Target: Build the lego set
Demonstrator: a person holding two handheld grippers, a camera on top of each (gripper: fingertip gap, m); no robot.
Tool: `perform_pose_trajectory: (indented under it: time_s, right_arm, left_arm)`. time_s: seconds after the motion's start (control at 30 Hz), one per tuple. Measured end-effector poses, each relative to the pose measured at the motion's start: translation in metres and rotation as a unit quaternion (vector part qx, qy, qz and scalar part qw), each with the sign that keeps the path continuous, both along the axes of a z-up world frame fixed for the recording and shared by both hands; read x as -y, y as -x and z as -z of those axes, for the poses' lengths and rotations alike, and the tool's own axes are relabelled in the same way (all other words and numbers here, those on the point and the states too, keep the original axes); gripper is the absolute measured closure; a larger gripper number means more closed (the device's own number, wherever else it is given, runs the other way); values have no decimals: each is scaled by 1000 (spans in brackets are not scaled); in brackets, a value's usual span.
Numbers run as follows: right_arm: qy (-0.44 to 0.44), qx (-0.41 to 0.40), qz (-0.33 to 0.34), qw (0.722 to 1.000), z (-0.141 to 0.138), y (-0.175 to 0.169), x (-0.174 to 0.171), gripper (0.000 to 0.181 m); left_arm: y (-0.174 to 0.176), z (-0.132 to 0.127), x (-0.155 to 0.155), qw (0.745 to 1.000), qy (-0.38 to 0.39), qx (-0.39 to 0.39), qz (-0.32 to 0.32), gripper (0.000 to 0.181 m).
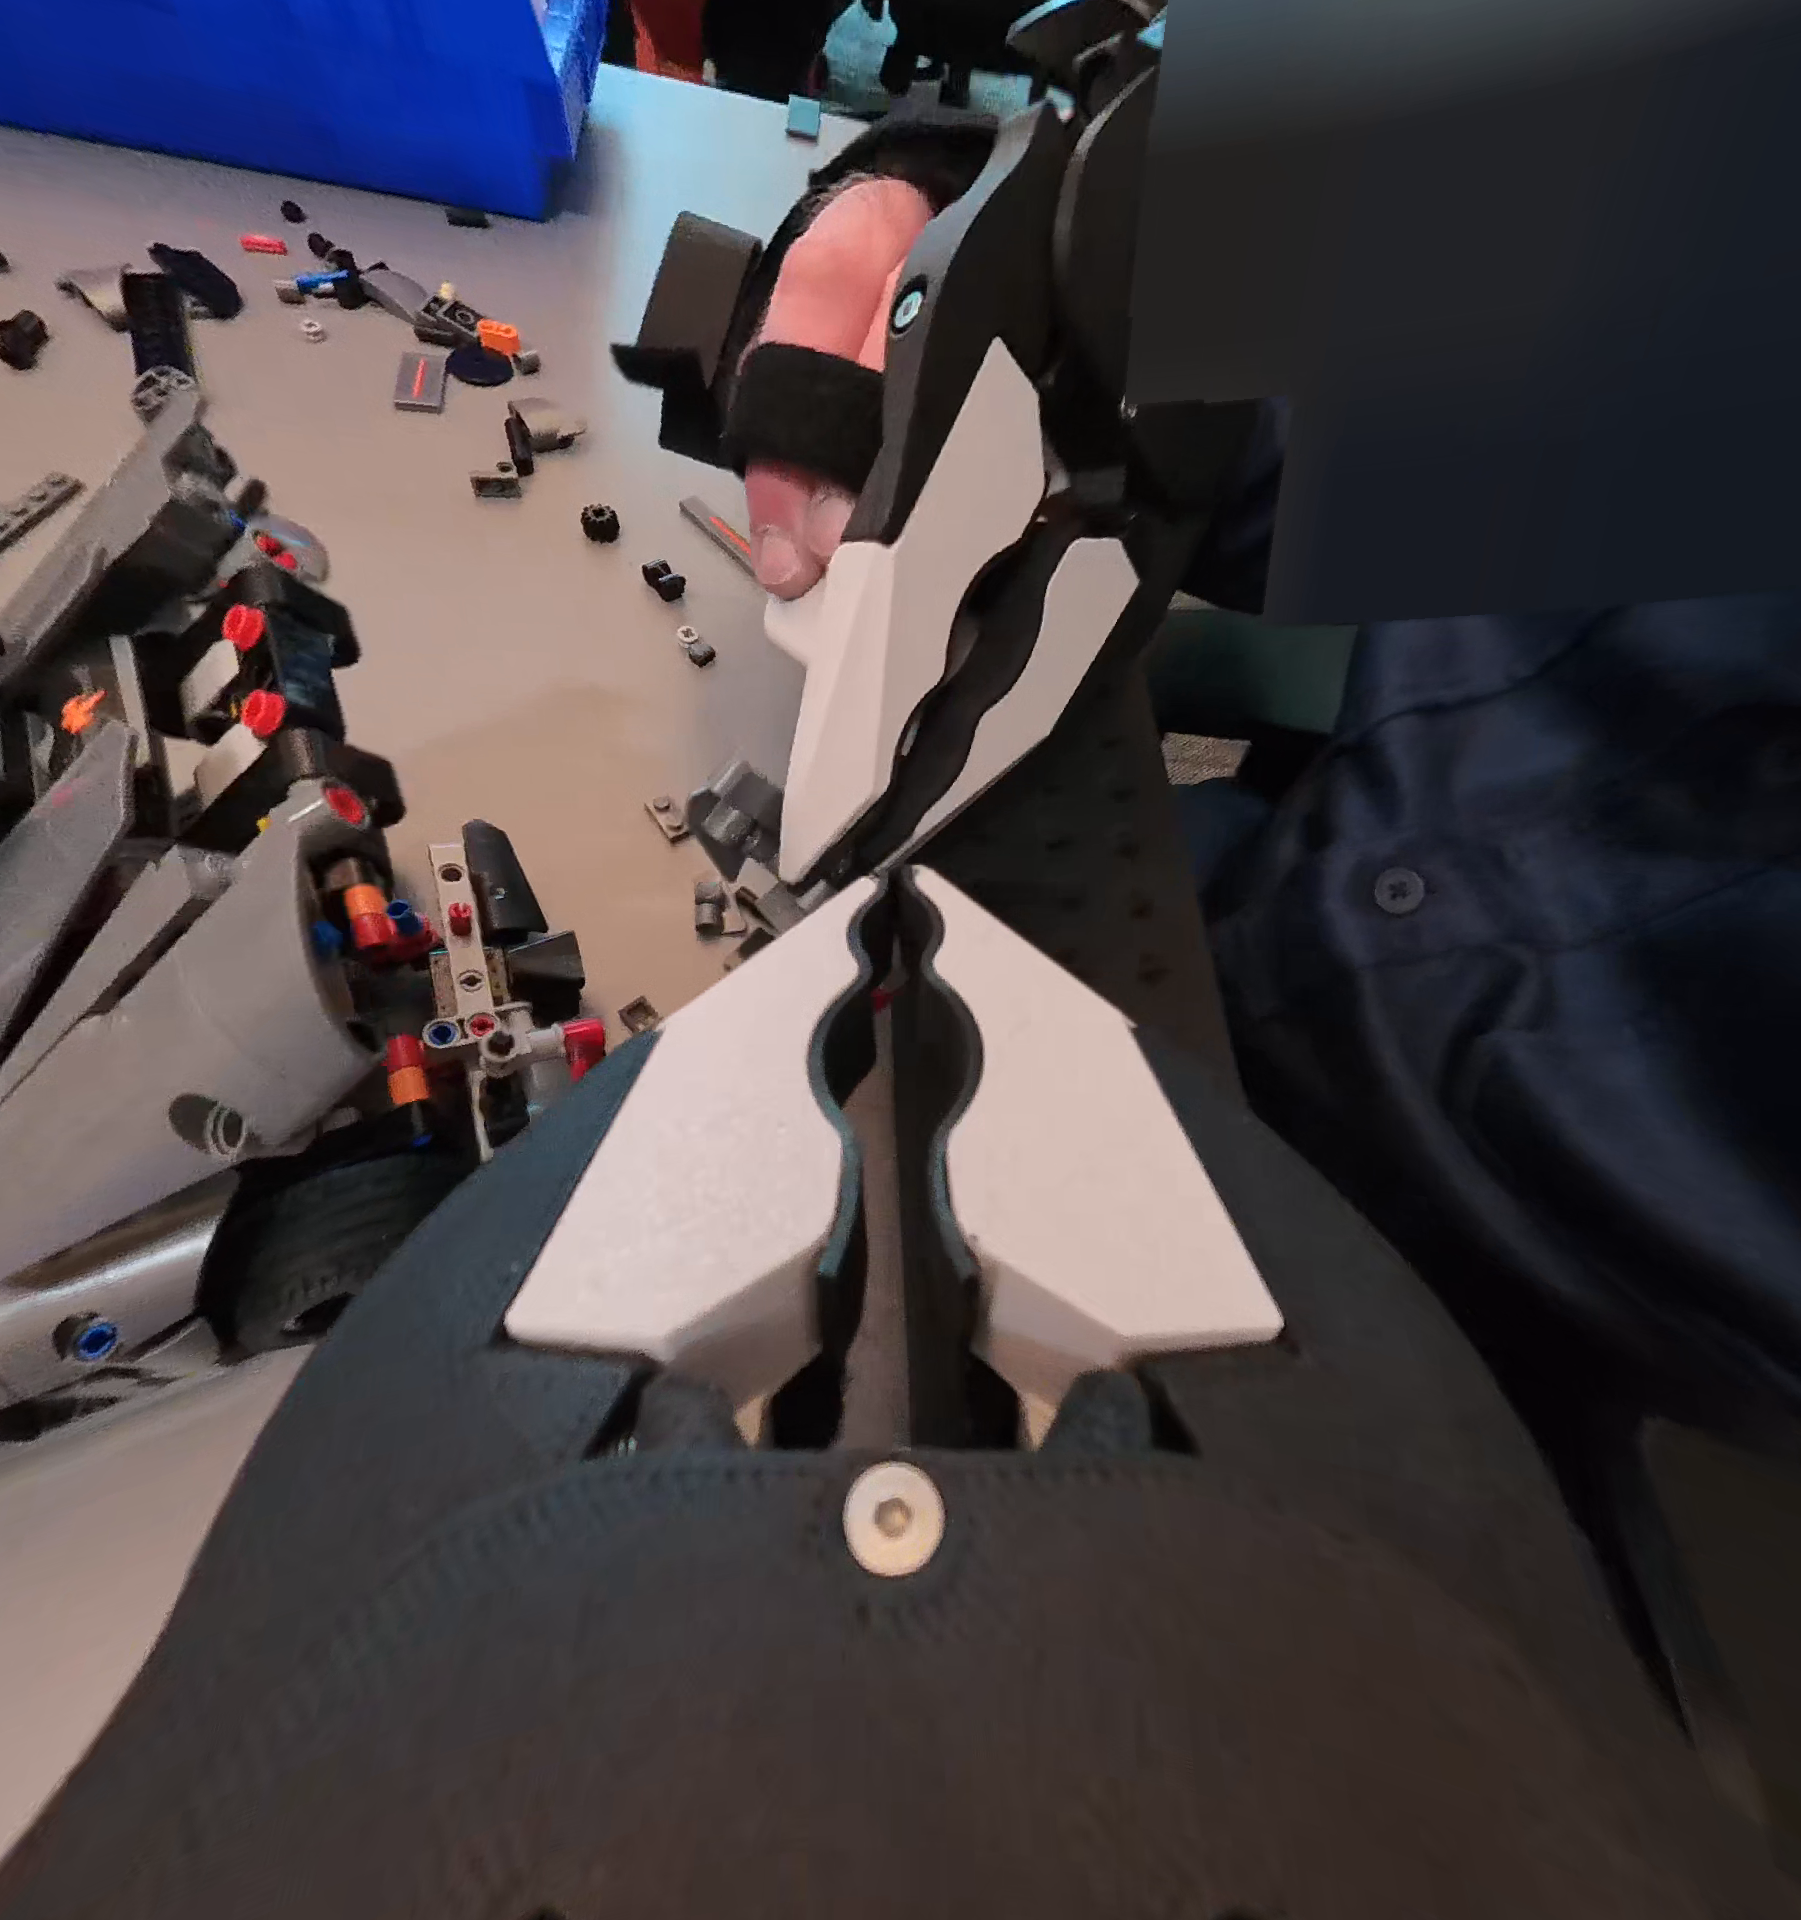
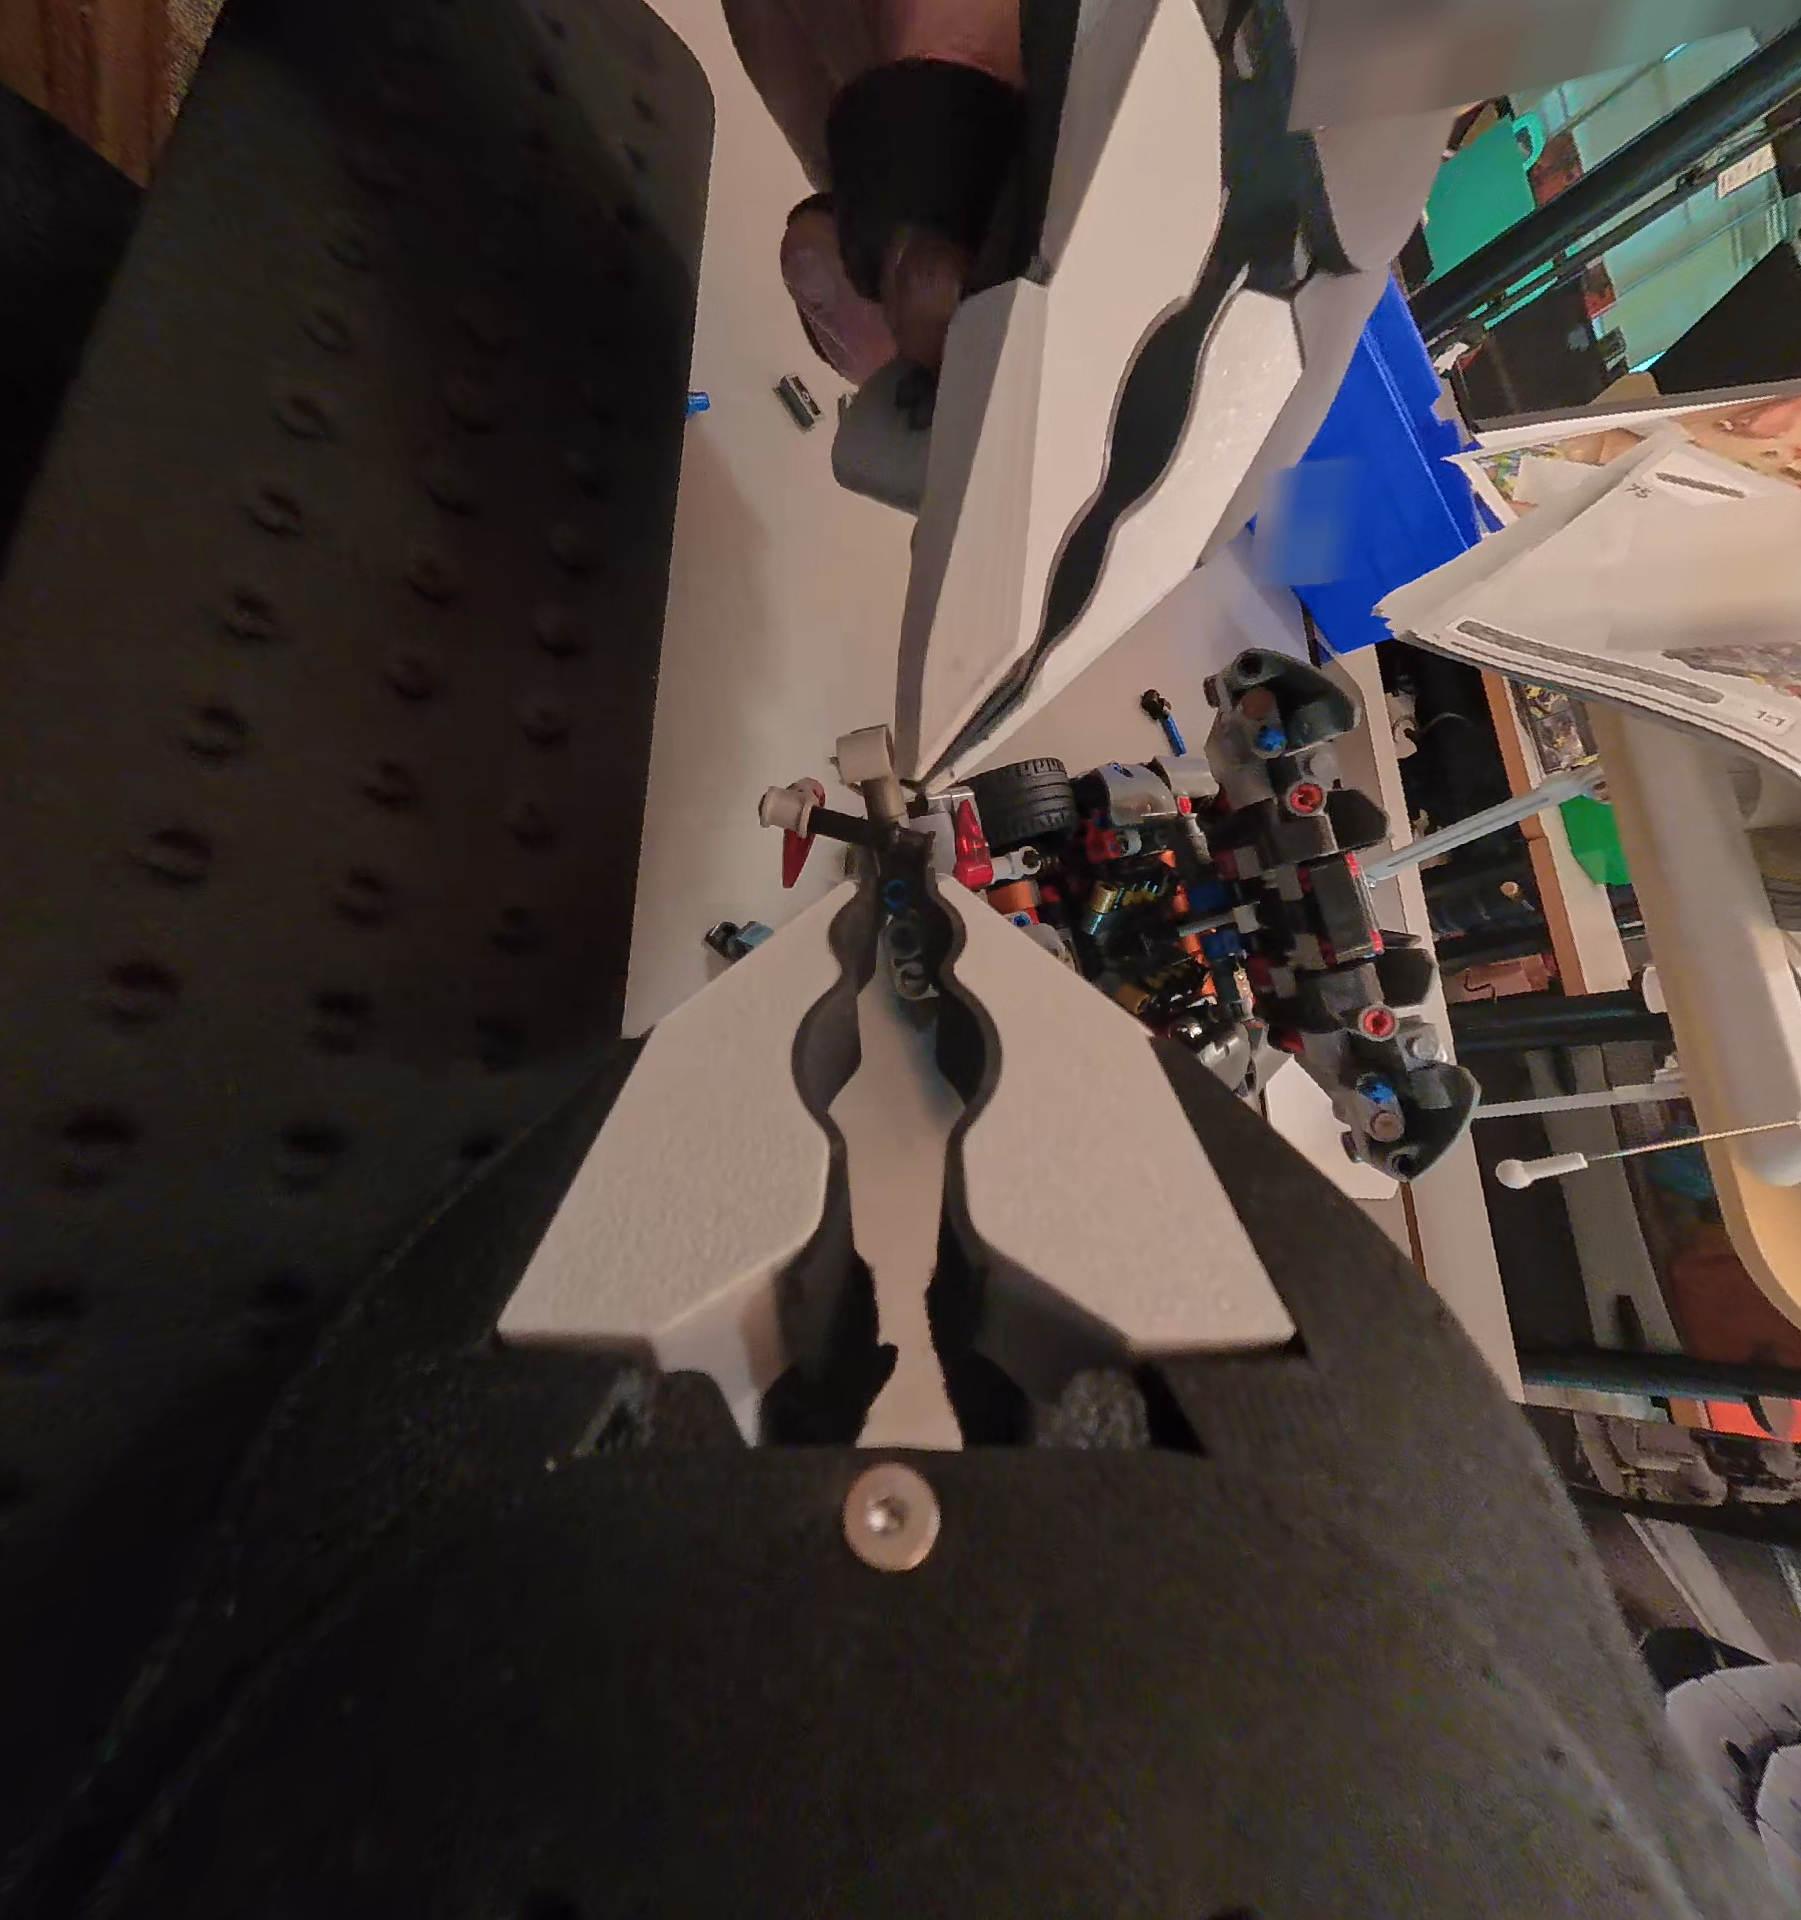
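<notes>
lego car, grey and black with red, blue and orange pins, lies on its side on the table just left of the left gripper; its tyre sits close by that gripper's black body. in the right wrist view the car stands past the fingertips, wheel toward the camera.

left gripper's fingers are pinched nearly together at the tips, with a thin dark part and a fleck of red between the pads; what that part is, i cannot tell. right gripper meets it tip to tip from above in the left view, its fingers also drawn close.

from the right wrist view, the right gripper is clenched on a small lego piece, a dark holed beam with blue in it that runs back between the fingers. a grey connector and black axle stick out past the tips, with a red bit beside. the left gripper comes down to the same assembly, its tips touching or just beside the connector.

farther off, loose pieces are scattered on the table. a blue bin stands at the far edge; its contents are hidden. in the right view the bin sits beside open instruction pages.
</notes>
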State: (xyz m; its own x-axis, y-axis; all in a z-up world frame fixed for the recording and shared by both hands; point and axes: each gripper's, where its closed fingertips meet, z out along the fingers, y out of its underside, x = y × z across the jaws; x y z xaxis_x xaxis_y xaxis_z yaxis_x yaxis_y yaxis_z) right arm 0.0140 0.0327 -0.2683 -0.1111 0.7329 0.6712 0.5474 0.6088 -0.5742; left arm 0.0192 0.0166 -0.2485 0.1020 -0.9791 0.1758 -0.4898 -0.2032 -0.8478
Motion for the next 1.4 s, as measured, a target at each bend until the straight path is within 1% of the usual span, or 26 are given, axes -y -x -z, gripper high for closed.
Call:
perform_pose_trajectory:
  time_s: [0.17,0.23,0.37,0.4,0.47,0.5,0.57,0.67,0.73,0.8,1.0,1.4]
  right_arm:
    - [1,-5,3,1000,-2,-2,-3,176]
    - [1,-9,4,1000,-3,-2,-3,176]
    - [13,-24,-4,1000,-7,-2,-1,176]
    - [18,-30,-8,999,-9,-2,0,176]
    - [28,-37,-9,999,-11,-3,0,176]
    - [32,-40,-9,999,-12,-3,0,176]
    - [44,-47,-14,998,-14,-4,1,177]
    - [64,-61,-23,996,-17,-4,3,177]
    - [75,-70,-27,994,-20,-5,3,177]
    - [90,-78,-32,992,-22,-5,5,177]
    - [132,-99,-43,985,-27,-7,5,176]
    - [167,-104,-21,980,-25,-8,-4,176]
  left_arm:
    - [0,-14,-3,1000,-20,19,-12,181]
    - [7,-19,-13,998,-27,27,-40,181]
    - [18,-26,-27,996,-24,50,-74,181]
    - [18,-27,-25,996,-27,53,-68,181]
    - [14,-21,-16,998,-10,44,-42,181]
    - [12,-16,-9,999,0,36,-23,174]
    - [10,-4,-6,1000,-13,3,-12,162]
    - [6,-3,-2,999,-41,-4,-1,160]
    - [6,3,-1,998,-61,-27,5,161]
    - [4,4,4,997,-67,-27,19,161]
    - [0,-4,2,993,-116,-14,12,162]
    - [0,-9,-3,989,-150,-15,-4,165]
